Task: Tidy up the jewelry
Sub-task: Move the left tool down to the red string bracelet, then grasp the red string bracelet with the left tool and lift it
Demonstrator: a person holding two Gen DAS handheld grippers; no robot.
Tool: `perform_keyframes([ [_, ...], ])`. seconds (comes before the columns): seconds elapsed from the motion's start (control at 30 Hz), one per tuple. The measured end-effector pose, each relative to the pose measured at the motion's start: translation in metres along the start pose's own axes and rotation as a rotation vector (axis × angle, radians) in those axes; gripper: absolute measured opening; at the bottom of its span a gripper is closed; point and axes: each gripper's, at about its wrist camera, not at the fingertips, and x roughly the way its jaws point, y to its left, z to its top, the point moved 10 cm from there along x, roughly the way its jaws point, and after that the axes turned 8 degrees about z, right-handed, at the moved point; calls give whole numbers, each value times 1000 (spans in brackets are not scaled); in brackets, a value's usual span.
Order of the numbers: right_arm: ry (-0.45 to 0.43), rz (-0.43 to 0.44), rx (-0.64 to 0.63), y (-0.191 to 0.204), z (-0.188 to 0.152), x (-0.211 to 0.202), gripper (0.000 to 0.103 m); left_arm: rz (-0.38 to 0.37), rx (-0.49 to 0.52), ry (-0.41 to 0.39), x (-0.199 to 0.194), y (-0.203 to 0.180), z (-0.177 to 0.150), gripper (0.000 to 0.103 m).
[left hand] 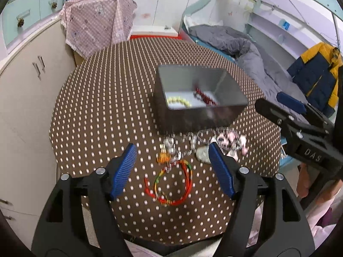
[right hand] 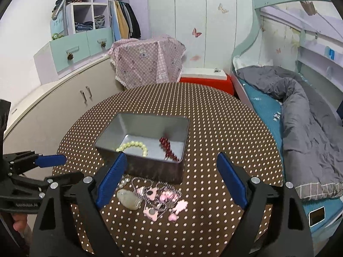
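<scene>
Two hand-held grippers hovering over a round table point(right hand: 214, 111) in brown dotted cloth: left hand-held gripper point(left hand: 172, 169) gaping wide above a red-and-green cord bracelet point(left hand: 171, 184), right hand-held gripper point(right hand: 169, 180) gaping wide above pink charm jewelry point(right hand: 163, 201), both empty. Sitting mid-table, a metal tin point(right hand: 148, 167) holding pale and red beads. Standing behind: cream cabinet point(right hand: 64, 107), grey-quilted bed point(right hand: 300, 115).

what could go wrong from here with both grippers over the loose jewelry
1. The pink charm chain lies tangled beside the pale stone; the open right gripper may drag both.
2. The red cord bracelet lies flat on the cloth, so the open left gripper's fingers may slip over it.
3. The clear beads sit close to the tin and could scatter.
</scene>
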Motion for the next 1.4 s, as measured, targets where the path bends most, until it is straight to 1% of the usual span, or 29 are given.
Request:
perform_keyframes([
  [0.17,29,12,16,2,-14,5,84,-3,9,48,11,1,-17,69],
  [0.27,48,13,32,1,-21,8,84,4,14,62,18,4,-24,69],
  [0.4,76,16,52,-1,-33,13,84,39,27,71,28,6,-31,69],
  [0.47,86,17,55,-2,-36,15,84,57,52,71,32,4,-35,69],
  [0.5,91,18,58,-2,-38,16,84,60,61,72,34,2,-37,66],
  [0.53,95,19,62,-2,-40,16,84,66,69,75,36,1,-39,58],
  [0.57,98,21,65,-2,-40,17,84,72,70,80,38,1,-40,55],
  [0.6,100,22,65,-2,-41,17,84,74,69,84,40,1,-42,49],
  [0.63,103,23,65,-1,-42,18,84,78,69,88,42,1,-43,40],
  [0.7,106,24,63,0,-42,19,84,115,90,74,44,2,-44,33],
  [0.77,110,26,60,1,-42,20,84,132,114,61,44,1,-46,28],
  [0.8,113,28,57,2,-43,20,84,129,122,60,43,-1,-46,20],
  [0.83,115,31,55,2,-44,21,84,123,127,60,43,-2,-47,15],
  [0.93,125,42,48,6,-44,25,84,128,131,55,43,-1,-48,9],
  [1.07,134,69,20,16,-45,27,84,102,92,61,41,7,-48,9],
  [1.3,157,109,-48,38,-48,36,84,116,26,37,33,35,-42,9],
  [1.33,162,122,-66,44,-48,39,81,119,16,31,31,39,-41,9],
  [1.37,168,135,-81,49,-49,40,75,126,6,26,30,43,-40,9],
  [1.4,173,146,-93,55,-49,42,71,129,-3,22,29,48,-39,9],
])
